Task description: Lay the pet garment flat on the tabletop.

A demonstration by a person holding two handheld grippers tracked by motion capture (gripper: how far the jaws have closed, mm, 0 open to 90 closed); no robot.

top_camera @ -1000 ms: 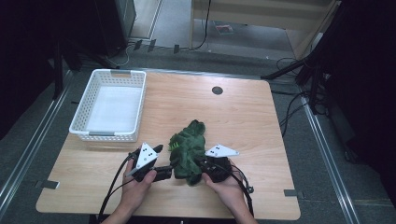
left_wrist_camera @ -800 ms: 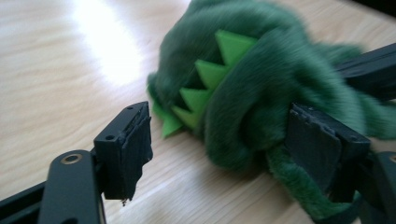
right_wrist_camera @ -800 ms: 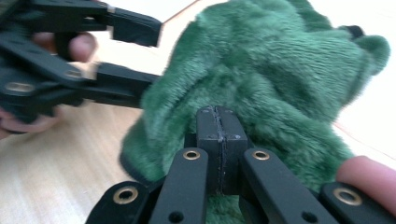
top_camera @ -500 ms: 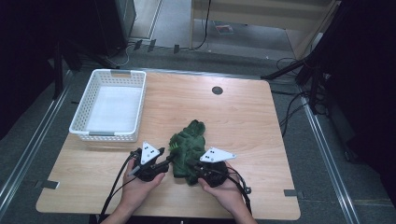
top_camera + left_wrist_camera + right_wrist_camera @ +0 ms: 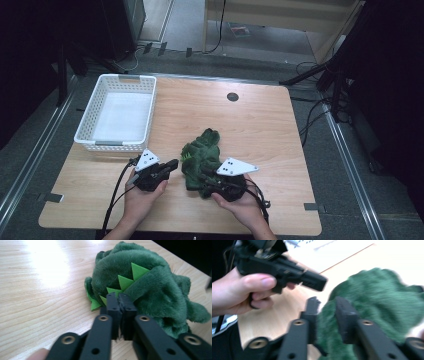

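A light wooden table [image 5: 260, 120] stands on a grey floor [image 5: 30, 150]. It has a small black hole [image 5: 232, 96] near its far edge. Black cables [image 5: 312, 117] lie beside its right edge. The room around is dark.

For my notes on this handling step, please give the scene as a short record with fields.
thing: green plush toy with light green spikes, on the wooden table
left gripper: jaws have just been closing, now together at the spiked edge; whether fabric is pinched is unclear
right gripper: jaws have just been opening, plush between them
basket: white, apart from the toy
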